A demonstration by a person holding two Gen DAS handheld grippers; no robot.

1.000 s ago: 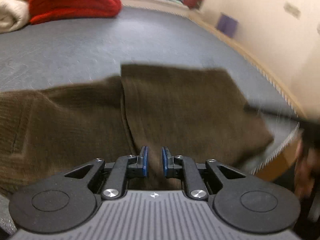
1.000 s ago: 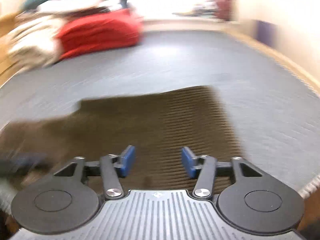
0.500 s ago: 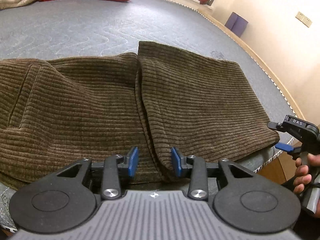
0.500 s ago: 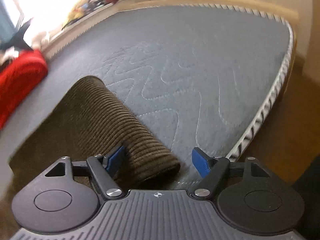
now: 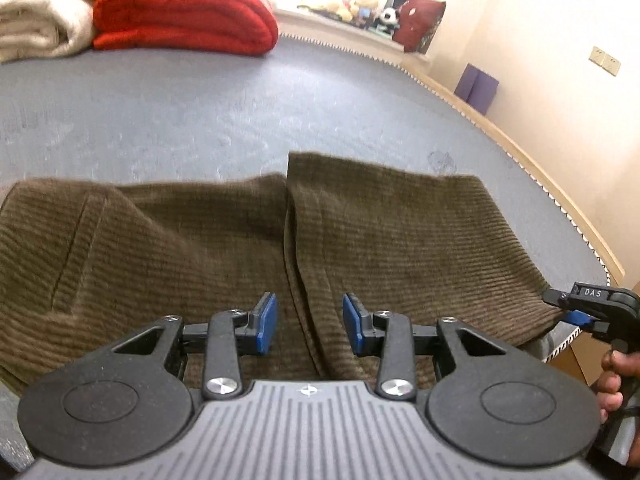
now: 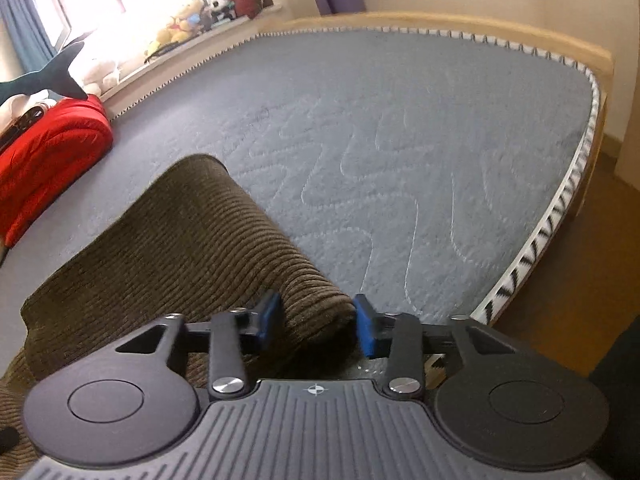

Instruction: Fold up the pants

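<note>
the brown corduroy pants [image 5: 360,240] are lying flat on the grey mattress [image 5: 200,120], near its front edge, with one part folded over so a seam-like fold is running down the middle. the left gripper [image 5: 308,322] is hovering just above that fold, its blue pads standing apart with nothing pinched between them. the right gripper [image 6: 316,322] is sitting at the right end of the pants [image 6: 192,240], near the mattress corner, and its jaws are closing with the rounded cloth edge between them; the pads are looking close against the fabric on both sides, though a firm pinch is hard to confirm. in the left view the right gripper [image 5: 580,312] is showing at the far right, held by a hand [image 5: 612,380]. a red blanket [image 5: 184,12] and a cream blanket [image 5: 44,8] are lying folded at the far side of the mattress, well apart from the pants. soft toys [image 6: 180,28] are sitting on the window ledge, and a purple box [image 5: 476,88] is leaning by the wall. nothing is blocking either gripper
</note>
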